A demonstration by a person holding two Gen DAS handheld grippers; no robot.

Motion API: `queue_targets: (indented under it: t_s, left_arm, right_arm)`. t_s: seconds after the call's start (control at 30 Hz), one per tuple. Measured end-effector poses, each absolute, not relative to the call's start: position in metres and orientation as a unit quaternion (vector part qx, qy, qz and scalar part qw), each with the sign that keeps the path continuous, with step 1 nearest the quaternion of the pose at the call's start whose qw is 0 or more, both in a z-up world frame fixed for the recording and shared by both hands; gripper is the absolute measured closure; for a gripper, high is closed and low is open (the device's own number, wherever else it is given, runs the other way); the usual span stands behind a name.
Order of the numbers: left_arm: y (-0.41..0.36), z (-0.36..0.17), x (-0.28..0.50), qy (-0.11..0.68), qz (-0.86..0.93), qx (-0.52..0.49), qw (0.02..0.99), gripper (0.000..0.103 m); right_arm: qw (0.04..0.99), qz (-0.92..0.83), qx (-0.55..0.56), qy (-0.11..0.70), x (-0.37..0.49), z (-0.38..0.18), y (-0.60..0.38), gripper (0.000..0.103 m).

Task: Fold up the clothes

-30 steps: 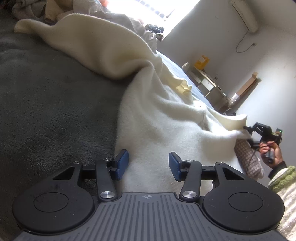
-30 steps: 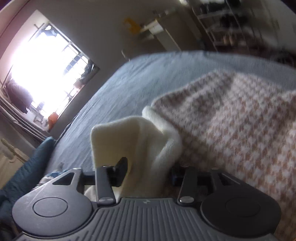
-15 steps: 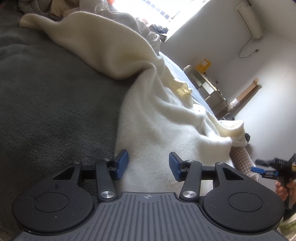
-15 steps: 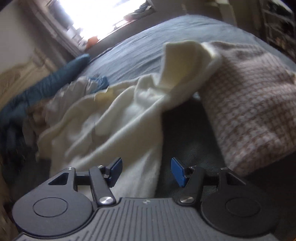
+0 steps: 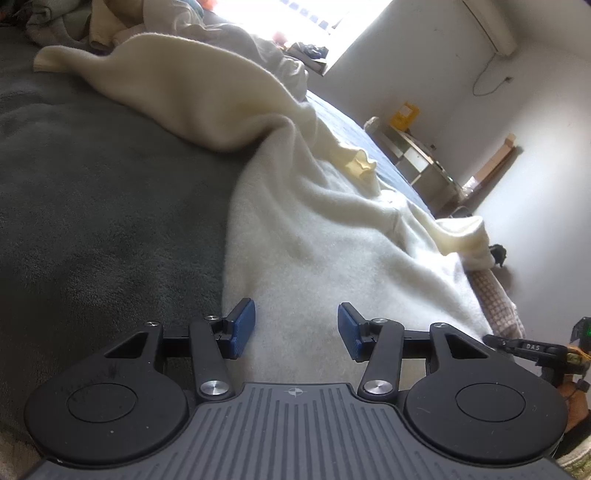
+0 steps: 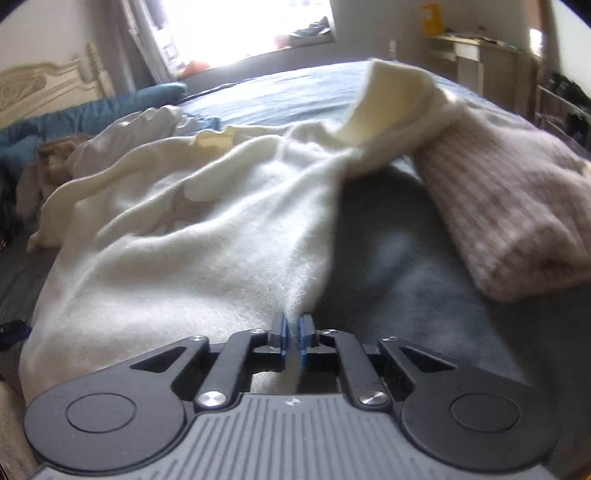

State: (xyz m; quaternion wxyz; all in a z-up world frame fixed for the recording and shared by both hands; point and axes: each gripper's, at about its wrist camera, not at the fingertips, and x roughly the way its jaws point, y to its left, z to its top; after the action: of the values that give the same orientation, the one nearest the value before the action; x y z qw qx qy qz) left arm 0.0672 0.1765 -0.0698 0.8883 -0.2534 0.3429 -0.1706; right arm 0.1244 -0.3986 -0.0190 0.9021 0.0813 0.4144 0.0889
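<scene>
A cream fleece garment [image 5: 314, 240] [image 6: 184, 240] lies spread over the grey blanket [image 5: 92, 221]. My left gripper [image 5: 297, 330] hovers open over the garment's near left edge, the fabric below its blue pads [image 5: 242, 328] and untouched by them. My right gripper [image 6: 292, 339] has its jaws closing tight on the garment's near right edge, and the pads [image 6: 282, 332] pinch a ridge of fleece. It also shows low at the right edge of the left wrist view as the right gripper [image 5: 524, 345]. One cream sleeve [image 6: 388, 110] rests against a folded garment.
A folded pink-checked garment [image 6: 498, 221] [image 5: 495, 295] lies at the right on the blanket. More clothes are piled at the far left [image 5: 110, 22]. Beyond are the blue bed sheet [image 6: 295, 96], a headboard [image 6: 48, 88], a window and shelves [image 5: 417, 155]. A person's hand [image 5: 574, 402] holds the right gripper.
My right gripper let go of the cream sleeve, swung back and down to the garment's near edge, rolled level and shut on the fleece. The left gripper stayed put.
</scene>
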Motion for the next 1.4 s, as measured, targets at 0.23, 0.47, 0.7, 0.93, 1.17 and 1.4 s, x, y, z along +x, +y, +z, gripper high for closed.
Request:
queue_targets:
  t_s: [0.23,0.47,0.7,0.93,1.17,1.4]
  left_arm:
    - [0.172,-0.07,0.052,0.356,-0.189,-0.237,0.884,0.053]
    - [0.156,-0.088,0.019,0.367,-0.202,-0.214,0.883,0.052]
    - [0.145,-0.095,-0.01,0.353,-0.238,-0.166,0.889,0.052]
    - [0.18,-0.111,-0.035,0.351,-0.218,-0.187,0.891,0.052]
    - [0.223,-0.118,-0.049,0.337,-0.196,-0.238,0.89,0.051]
    - [0.235,-0.116,-0.041,0.322,-0.218,-0.252,0.886,0.051]
  right_arm:
    - [0.92,0.102,0.121,0.36,0.101,-0.003,-0.406,0.094]
    - [0.932,0.184,0.038,0.31,0.071,0.025,-0.341,0.09]
    - [0.89,0.356,-0.03,0.284,0.061,0.038,-0.211,0.063]
    - [0.842,0.417,-0.112,0.324,0.065,0.022,-0.1,0.063]
    - [0.823,0.4,-0.228,0.334,0.042,-0.015,-0.029,0.036]
    - [0.848,0.359,-0.136,0.367,0.063,-0.019,-0.056,0.093]
